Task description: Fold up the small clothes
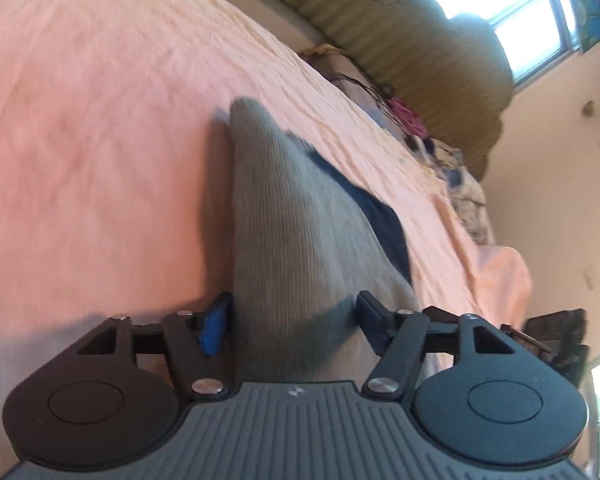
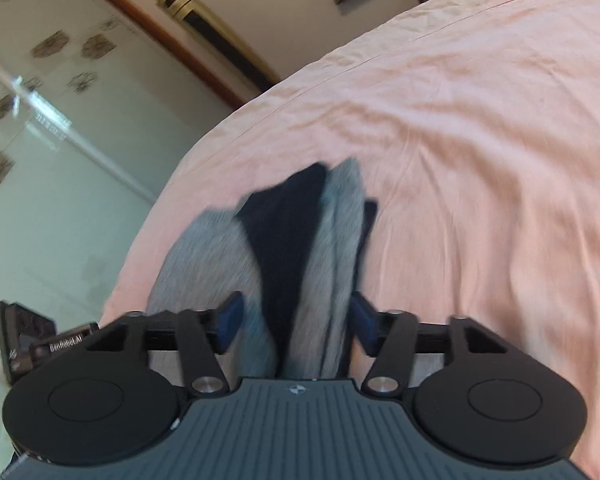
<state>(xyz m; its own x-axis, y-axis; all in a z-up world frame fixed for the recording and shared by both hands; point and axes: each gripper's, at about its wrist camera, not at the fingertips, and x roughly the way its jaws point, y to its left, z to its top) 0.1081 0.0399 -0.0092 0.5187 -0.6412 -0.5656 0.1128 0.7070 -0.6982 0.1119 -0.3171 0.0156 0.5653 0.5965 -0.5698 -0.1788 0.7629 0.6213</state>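
While the grey ribbed knit garment with dark navy panels (image 1: 284,240) stretches over the wrinkled pink bedsheet (image 1: 100,120), the left gripper (image 1: 290,326) holds one end between its fingers and the right gripper (image 2: 296,326) clasps bunched grey and navy folds. A green headboard (image 1: 420,60) stands beyond.

A home bedroom: a bed spread with a wrinkled peach sheet (image 1: 100,120), an olive padded headboard (image 1: 412,52) at its head, cluttered clothes beside it, a bright window (image 1: 512,12), and a mirrored wardrobe door (image 2: 40,160).
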